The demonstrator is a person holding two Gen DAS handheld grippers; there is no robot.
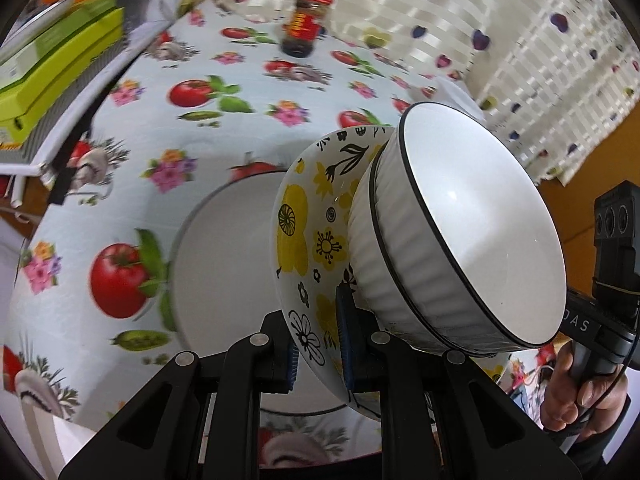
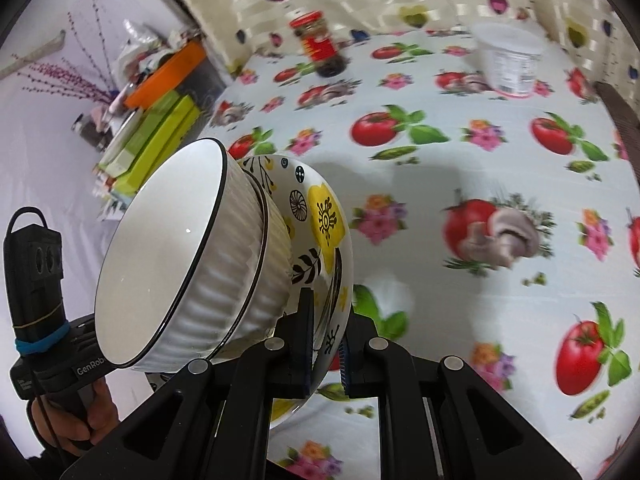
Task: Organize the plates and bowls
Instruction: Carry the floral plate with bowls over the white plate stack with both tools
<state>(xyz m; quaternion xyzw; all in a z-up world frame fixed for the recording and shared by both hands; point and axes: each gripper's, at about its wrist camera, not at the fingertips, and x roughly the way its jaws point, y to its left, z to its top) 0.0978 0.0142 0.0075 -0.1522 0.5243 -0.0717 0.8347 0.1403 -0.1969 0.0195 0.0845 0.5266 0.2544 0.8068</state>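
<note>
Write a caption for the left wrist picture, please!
Left gripper pinches the flowered bowl's rim, white ribbed bowl nested inside.

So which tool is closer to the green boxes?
Left. The left tool grips the flowery bowl on the side facing the green boxes; the right tool grips its far rim, the white bowl between it and them.
</note>
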